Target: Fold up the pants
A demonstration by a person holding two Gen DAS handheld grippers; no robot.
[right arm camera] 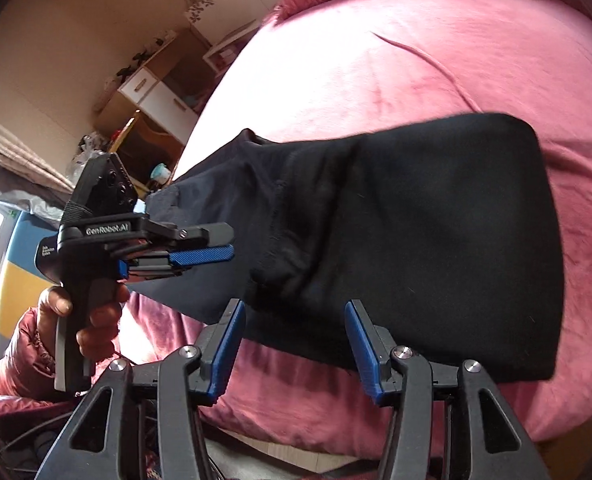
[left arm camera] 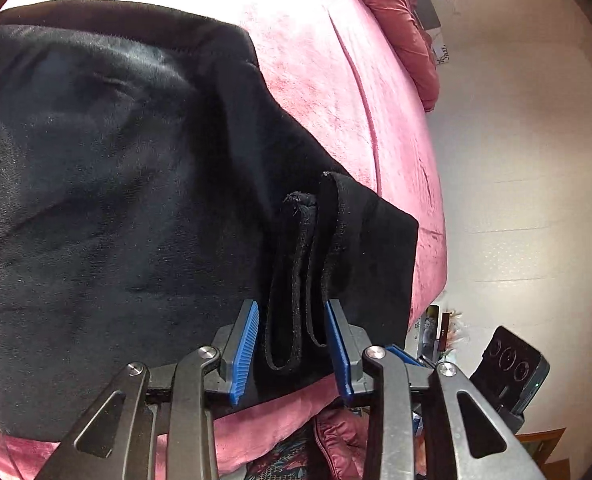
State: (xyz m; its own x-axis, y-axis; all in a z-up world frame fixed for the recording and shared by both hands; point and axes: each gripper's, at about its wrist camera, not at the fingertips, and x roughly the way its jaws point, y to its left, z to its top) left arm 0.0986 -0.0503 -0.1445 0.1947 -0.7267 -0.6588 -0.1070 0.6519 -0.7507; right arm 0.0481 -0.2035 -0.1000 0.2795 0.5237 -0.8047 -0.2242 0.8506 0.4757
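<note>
The black pants (right arm camera: 395,240) lay on the pink bed (right arm camera: 435,60), near its front edge, already doubled into a thick band with one rounded, folded end to the right in the right wrist view and the narrower end trailing left toward the bed's edge. The left gripper (left arm camera: 292,344) sat at that narrower end, its blue fingers (left arm camera: 244,350) apart, with several stacked cloth edges standing up in loops between them — not pinched, as far as the left wrist view showed, since a gap showed on each side of the bundle. The right wrist view caught this same gripper side-on, level with the cloth, held in a bare hand (right arm camera: 92,320). The right gripper (right arm camera: 296,344) hovered just short of the near long edge of the pants, its fingers spread wide and holding nothing. The fabric looked soft, slightly fuzzy and limp, with a matte nap; it would likely sag and slide layer over layer if lifted by a single thickness, though it seemed light enough to carry easily. The safest hold would probably be across all the stacked edges at once, taken deep rather than at the very lip, so no layer slipped free, with the other gripper taking the same long edge further along to keep the band flat. The plush bed cover might drag on the cloth — lifting rather than sliding seemed wiser. Shelves and furniture stood beyond the bed.
</note>
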